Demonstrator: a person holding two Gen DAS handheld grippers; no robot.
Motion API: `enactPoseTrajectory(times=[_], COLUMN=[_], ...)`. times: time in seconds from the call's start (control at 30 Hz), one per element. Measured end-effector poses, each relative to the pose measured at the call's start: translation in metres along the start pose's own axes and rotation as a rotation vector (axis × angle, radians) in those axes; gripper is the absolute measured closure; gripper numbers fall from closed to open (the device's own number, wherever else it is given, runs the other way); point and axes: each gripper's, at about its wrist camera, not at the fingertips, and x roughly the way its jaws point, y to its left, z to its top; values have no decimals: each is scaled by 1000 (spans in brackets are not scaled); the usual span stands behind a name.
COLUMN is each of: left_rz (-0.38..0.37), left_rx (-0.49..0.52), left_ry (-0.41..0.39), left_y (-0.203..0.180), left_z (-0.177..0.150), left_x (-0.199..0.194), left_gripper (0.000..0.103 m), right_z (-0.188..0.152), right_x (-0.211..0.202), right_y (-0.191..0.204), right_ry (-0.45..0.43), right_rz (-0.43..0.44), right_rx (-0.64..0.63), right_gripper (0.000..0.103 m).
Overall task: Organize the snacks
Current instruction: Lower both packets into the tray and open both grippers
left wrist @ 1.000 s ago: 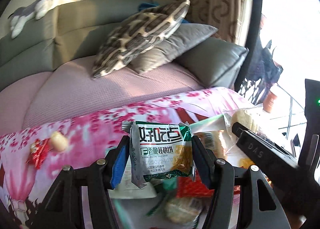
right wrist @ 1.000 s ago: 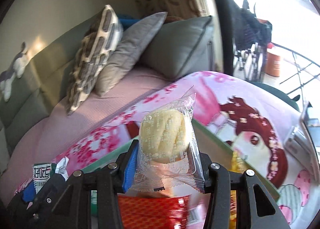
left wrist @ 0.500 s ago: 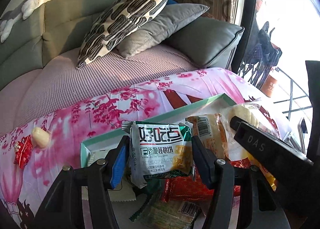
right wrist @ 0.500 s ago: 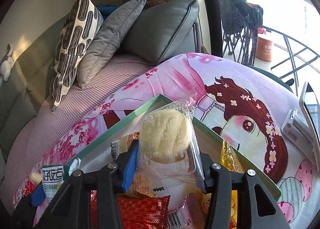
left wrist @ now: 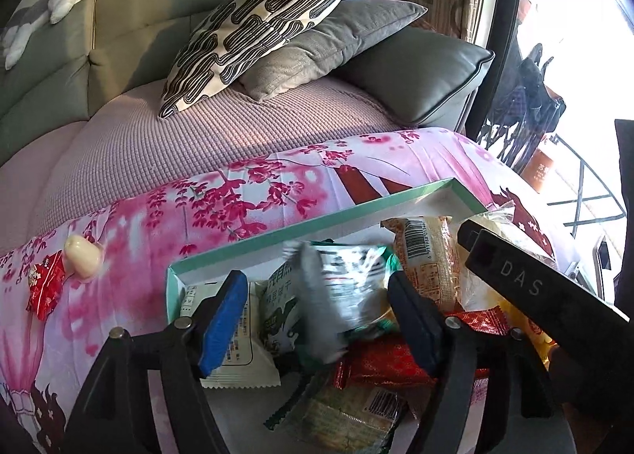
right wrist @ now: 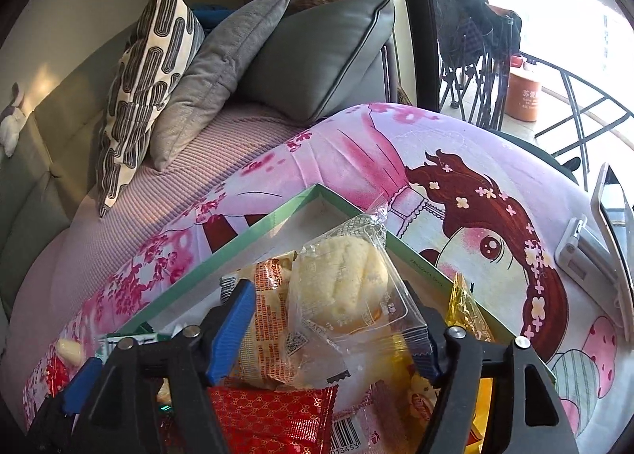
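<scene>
A green-rimmed white box (left wrist: 317, 222) sits on the pink floral cloth and holds several snack packs. My left gripper (left wrist: 317, 313) is open above the box; the green-and-white cracker pack (left wrist: 348, 287) is blurred between the fingers, dropping free. My right gripper (right wrist: 333, 319) is open above the same box (right wrist: 277, 216); the clear-wrapped yellow cake (right wrist: 344, 283) lies loose between its fingers on an orange pack (right wrist: 269, 295). A red pack (right wrist: 269, 414) lies below. The right gripper's body also shows in the left wrist view (left wrist: 527, 287).
On the cloth left of the box lie a small red packet (left wrist: 43, 287) and a pale wrapped sweet (left wrist: 81, 258). Behind is a sofa with a patterned cushion (left wrist: 261, 22) and grey cushions (left wrist: 416, 73). A phone on a stand (right wrist: 602, 232) stands at the right.
Both grippers have lowered to the box and opened. The left let go of the green-and-white pack, now falling; the right let go of the cake, which tilted onto the packs.
</scene>
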Motion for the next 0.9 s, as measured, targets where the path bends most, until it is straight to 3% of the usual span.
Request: enactPoseTrajectory(times=[0.4, 0.7, 0.73, 0.83, 0.9], left_rz=[49, 177, 196, 244, 266], left_rx=[-73, -234, -254, -298, -324], left_ry=[-33, -37, -35, -40, -48], left_y=[27, 87, 95, 115, 127], left_z=[1, -5, -7, -12, -15], left_x=[-14, -19, -20, -24, -28], left_gripper=[27, 26, 25, 9, 9], right_z=[2, 0, 0, -1, -1], right_x=[-11, -16, -16, -20, -23], right_y=[8, 22, 24, 28, 31], right_ry=[-48, -67, -64, -74, -84], right_rz=[17, 49, 54, 54, 58], right_rx=[-25, -72, -76, -90, -98], right_gripper=[3, 0, 0, 0, 0])
